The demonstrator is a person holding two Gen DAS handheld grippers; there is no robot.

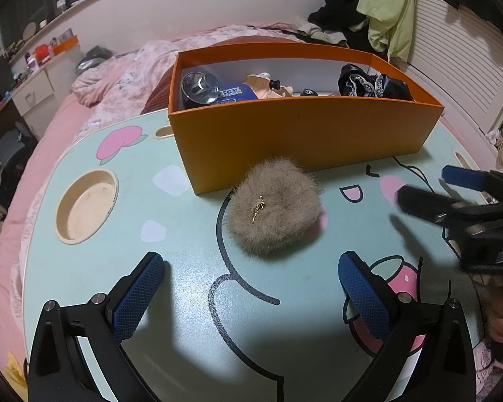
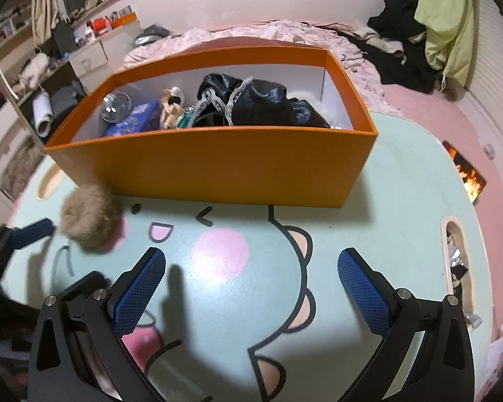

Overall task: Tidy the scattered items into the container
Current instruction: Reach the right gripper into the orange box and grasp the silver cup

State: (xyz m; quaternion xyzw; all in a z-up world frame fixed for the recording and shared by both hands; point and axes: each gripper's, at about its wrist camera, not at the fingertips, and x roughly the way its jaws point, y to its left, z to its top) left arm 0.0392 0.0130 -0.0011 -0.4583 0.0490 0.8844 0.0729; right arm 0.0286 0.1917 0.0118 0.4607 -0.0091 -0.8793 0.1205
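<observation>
My left gripper point(image 1: 250, 269) has two black angular fingers, each faced on the inside with a blue pad point(image 1: 138, 296) of fine diamond-knurled texture. Silver round screw heads sit on the black links just behind the pads, two to each finger. My right gripper point(image 2: 251, 268) is built the same: black frame, blue textured pads point(image 2: 364, 293), and paired silver screws behind them.

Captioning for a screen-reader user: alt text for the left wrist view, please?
A fluffy beige pompom lies on a mint cartoon table, ahead of the open left gripper and just before an orange box already holding several items. The right gripper reaches in from the right.
</observation>
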